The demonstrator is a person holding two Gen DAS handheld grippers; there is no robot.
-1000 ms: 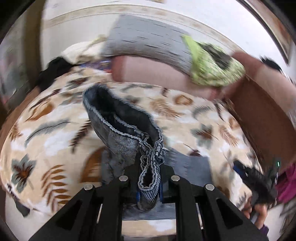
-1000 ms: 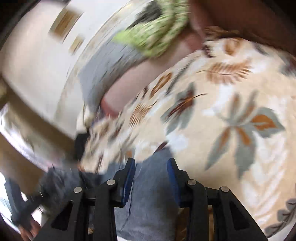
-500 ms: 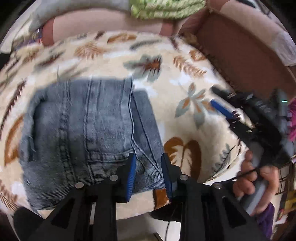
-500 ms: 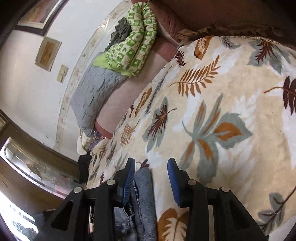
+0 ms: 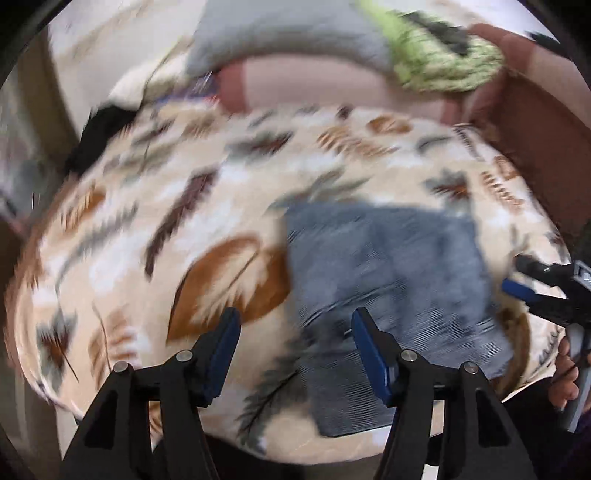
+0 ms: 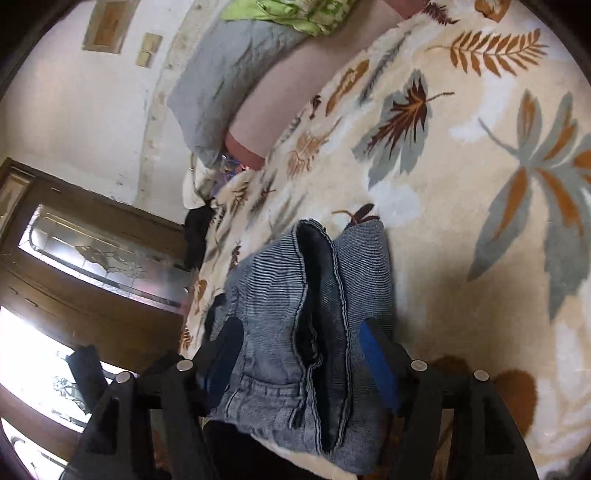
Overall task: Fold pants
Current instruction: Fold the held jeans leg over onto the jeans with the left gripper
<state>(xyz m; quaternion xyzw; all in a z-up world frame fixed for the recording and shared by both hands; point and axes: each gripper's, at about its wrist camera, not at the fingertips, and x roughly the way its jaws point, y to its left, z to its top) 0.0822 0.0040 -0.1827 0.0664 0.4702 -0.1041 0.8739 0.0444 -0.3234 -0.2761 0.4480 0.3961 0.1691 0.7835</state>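
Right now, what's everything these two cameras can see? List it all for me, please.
jeans: one pair, grey-blue denim, folded, at the near edge of the blanket
blanket: one, cream with brown and grey leaves, spread under the jeans
grey pillow: one, at the far end against the wall
green cloth: one bundle, lime patterned, beside the pillow
dark garment: one, black, at the blanket's far edge
door: one, brown wood with patterned glass
left tool: black, blue pads, open above the blanket
right tool: black, blue pads, open either side of the jeans
hand: one, holding the right tool
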